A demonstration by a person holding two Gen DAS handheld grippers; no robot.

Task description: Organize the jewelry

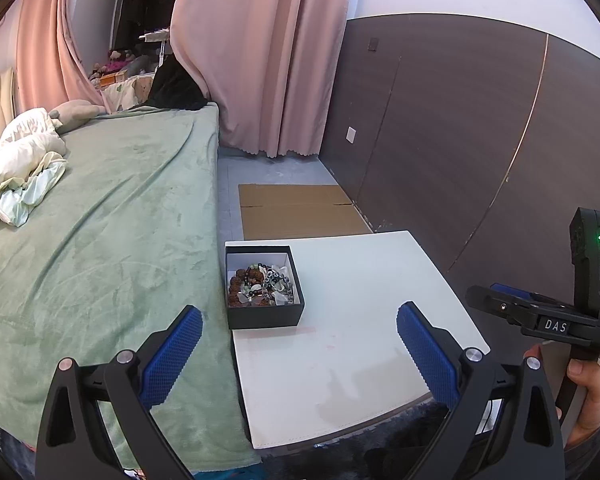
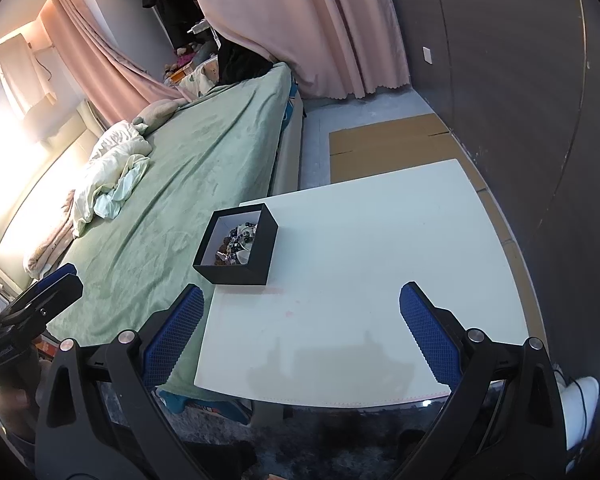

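Currently, status by item:
L gripper (image 1: 300,350): jaws spread wide, nothing between them; held over near bench edge.
R gripper (image 2: 302,330): jaws spread wide, empty; also short of the box.
Jewelry (image 1: 260,286): beads and mixed pcs heaped together inside black box (image 1: 265,314); none seen out on bench.
Box posn: far-left corner of white bench (image 1: 360,340), next to bed (image 1: 100,240).
Progress: all pcs boxed but jumbled. Fits either stowing done or sorting pending; cannot tell which.
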